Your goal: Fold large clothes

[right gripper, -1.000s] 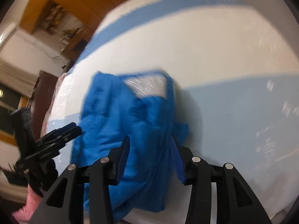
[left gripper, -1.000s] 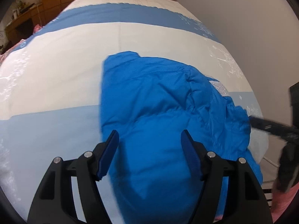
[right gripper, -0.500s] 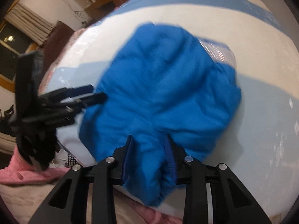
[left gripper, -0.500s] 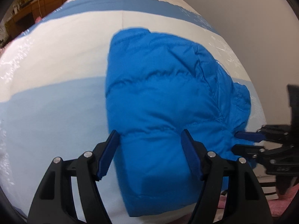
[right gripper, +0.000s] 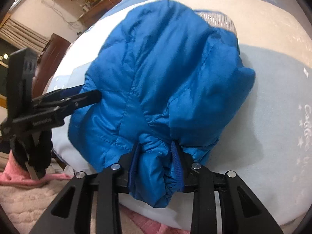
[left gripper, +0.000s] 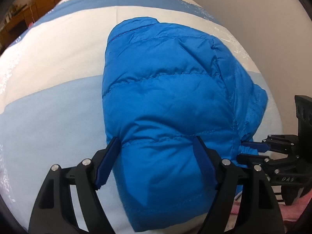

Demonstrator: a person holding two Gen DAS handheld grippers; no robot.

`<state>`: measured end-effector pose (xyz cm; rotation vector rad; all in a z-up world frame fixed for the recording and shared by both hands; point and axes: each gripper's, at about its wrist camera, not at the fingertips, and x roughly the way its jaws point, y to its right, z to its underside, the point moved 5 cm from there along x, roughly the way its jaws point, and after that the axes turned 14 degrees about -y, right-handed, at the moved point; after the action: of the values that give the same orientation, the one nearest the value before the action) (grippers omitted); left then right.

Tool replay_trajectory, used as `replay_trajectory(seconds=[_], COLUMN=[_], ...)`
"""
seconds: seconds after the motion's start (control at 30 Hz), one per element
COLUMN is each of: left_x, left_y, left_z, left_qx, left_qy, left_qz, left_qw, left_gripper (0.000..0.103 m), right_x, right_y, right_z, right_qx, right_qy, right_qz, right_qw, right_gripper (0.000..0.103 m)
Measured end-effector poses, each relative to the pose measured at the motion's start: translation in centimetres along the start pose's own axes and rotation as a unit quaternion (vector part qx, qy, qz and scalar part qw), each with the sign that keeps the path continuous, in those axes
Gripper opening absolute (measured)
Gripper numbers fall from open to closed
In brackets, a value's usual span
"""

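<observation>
That puffy jacket (left gripper: pixel 167 105) looks light and slippery; right claw (right gripper: pixel 156 161) clenches its bunched cuff, left claw (left gripper: pixel 158 156) gapes wide.

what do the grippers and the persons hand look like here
Both the left gripper and the right gripper have black angular frames with triangular cut-outs, silver bolt heads and blue ribbed fingers. A black glove over a pink sleeve holds the left one.

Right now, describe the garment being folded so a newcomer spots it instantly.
Start at the bed, covered in a sheet banded cream, pale blue and darker blue. Near its edge lies a puffy, quilted bright blue jacket folded into a bundle, the right tool pinching a bunched end. It is the only saturated blue, padded thing; a silvery lining patch peeks out at its far end.
</observation>
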<state>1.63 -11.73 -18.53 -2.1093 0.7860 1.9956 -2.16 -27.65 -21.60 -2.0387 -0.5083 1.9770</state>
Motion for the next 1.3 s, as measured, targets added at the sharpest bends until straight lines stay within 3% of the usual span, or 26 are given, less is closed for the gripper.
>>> replay_trajectory(seconds=[0.13, 0.27, 0.47, 0.63, 0.87, 1.03, 1.13, 1.3], left_x=[-3.4, -5.3, -2.9, 1.8, 5.4, 3.5, -0.2, -2.8], left_y=[-1.8, -2.3, -0.8, -1.4, -1.6, -1.8, -1.3, -0.2], left_z=[-2.0, -5.8, -11.6, -13.5, -13.8, -13.7, -11.2, -5.9], left_qx=[-0.009, -0.003, 0.018, 0.015, 0.021, -0.002, 0.007, 0.032], left_qy=[0.027, 0.049, 0.033, -0.019, -0.039, -0.034, 0.0, 0.027], left_qz=[0.022, 0.031, 0.033, 0.03, 0.022, 0.035, 0.041, 0.01], left_qw=[0.9994, 0.9983, 0.9987, 0.9993, 0.9988, 0.9988, 0.9991, 0.9991], left_gripper=[0.071, 0.071, 0.069, 0.069, 0.071, 0.066, 0.066, 0.066], right_x=[-4.7, -7.6, -5.1, -2.3, 0.7, -1.6, -4.5, -6.0], right_y=[-0.6, -1.9, -1.3, 3.0, 5.1, 4.9, 3.4, -0.1], right_z=[-0.8, -3.9, -10.8, -12.5, -12.6, -11.7, -9.6, -4.5], right_qx=[-0.019, -0.041, -0.03, 0.015, 0.046, 0.059, 0.034, -0.022], right_qy=[0.034, 0.072, 0.066, 0.044, 0.058, 0.076, 0.104, 0.101], right_qz=[0.016, 0.019, 0.035, 0.035, 0.03, 0.013, 0.01, 0.029], right_qw=[0.999, 0.996, 0.997, 0.998, 0.997, 0.995, 0.994, 0.994], right_gripper=[0.038, 0.041, 0.041, 0.038, 0.037, 0.037, 0.039, 0.039])
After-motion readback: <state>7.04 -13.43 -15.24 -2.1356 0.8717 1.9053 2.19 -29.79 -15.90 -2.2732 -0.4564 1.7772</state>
